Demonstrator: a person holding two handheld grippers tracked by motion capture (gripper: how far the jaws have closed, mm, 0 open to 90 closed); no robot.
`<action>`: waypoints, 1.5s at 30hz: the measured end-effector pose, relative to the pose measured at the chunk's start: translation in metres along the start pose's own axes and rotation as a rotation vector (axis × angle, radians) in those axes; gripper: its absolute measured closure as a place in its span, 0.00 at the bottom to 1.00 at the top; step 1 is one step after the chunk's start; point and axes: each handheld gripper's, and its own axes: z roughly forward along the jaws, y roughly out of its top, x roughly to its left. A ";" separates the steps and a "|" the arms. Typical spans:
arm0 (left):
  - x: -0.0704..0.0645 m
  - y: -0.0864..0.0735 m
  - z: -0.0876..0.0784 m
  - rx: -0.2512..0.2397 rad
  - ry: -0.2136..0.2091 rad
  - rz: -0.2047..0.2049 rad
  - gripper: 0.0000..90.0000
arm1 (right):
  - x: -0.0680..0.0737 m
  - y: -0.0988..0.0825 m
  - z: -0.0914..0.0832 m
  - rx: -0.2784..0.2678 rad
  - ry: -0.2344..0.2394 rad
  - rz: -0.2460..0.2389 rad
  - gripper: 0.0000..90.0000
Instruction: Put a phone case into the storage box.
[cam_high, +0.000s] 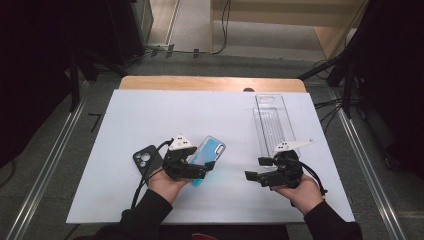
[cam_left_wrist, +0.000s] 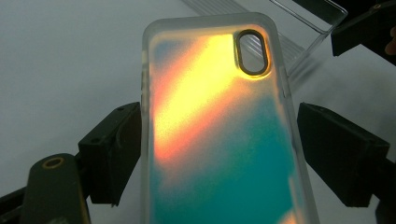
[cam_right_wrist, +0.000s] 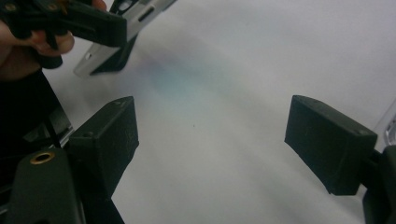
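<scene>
My left gripper (cam_high: 202, 167) holds the colorful phone case (cam_left_wrist: 219, 135) by its two long sides, above the white table (cam_high: 150, 115). My right gripper (cam_high: 252, 176) is wide open with nothing in it, beside the clear tray (cam_high: 271, 122).

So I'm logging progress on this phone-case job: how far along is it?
Early. The translucent orange-and-teal phone case sits between the left gripper's black jaws; the right jaw stands slightly off the case's edge, so a firm grip isn't certain. The right gripper is open and holds nothing. The black phone lies bare on the white table, and the clear plastic tray sits apart. Fitting looks still ahead.
</scene>
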 end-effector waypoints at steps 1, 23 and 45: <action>-0.002 -0.001 0.001 -0.016 0.003 0.002 0.18 | 0.001 0.001 0.001 -0.009 0.003 0.003 0.17; -0.006 -0.013 0.012 -0.250 0.117 0.086 0.18 | 0.014 0.041 0.013 -0.082 0.033 0.037 0.17; -0.017 -0.016 0.016 -0.322 0.115 0.081 0.18 | 0.012 0.082 0.036 -0.097 0.081 0.107 0.25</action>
